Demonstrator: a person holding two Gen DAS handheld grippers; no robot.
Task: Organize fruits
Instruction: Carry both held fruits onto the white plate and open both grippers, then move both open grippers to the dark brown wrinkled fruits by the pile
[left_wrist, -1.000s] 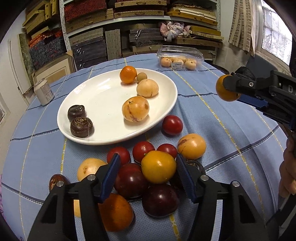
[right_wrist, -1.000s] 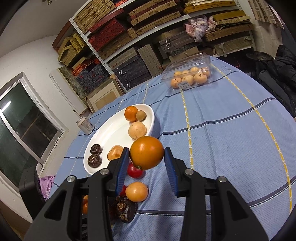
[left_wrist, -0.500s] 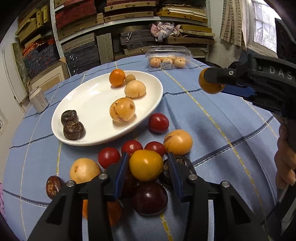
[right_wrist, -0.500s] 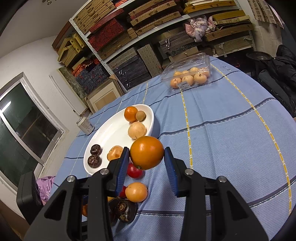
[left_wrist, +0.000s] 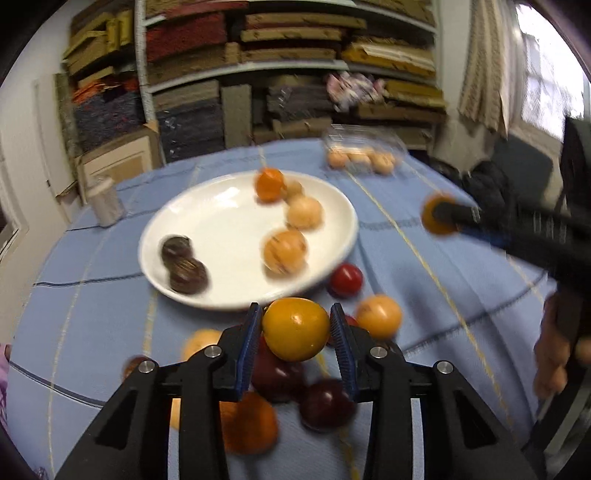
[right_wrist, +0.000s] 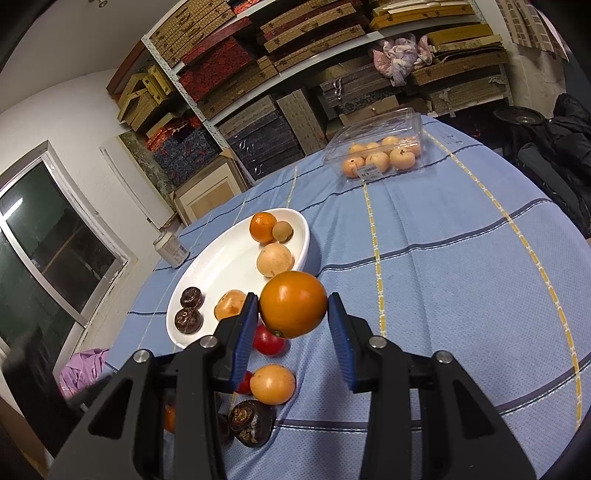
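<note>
My left gripper is shut on a yellow-orange fruit and holds it above a pile of loose fruits on the blue tablecloth, near the front rim of the white plate. My right gripper is shut on an orange fruit and holds it in the air to the right of the plate; it also shows in the left wrist view. The plate holds an orange, tan round fruits and two dark brown fruits.
A clear plastic box of pale fruits stands at the table's far side. A small white jar stands left of the plate. Red tomatoes and an orange fruit lie below the right gripper. Shelves of boxes stand behind.
My left gripper has shut on the yellow-orange fruit and lifted it off the pile towards the plate. The right gripper has kept its orange fruit almost still.
</note>
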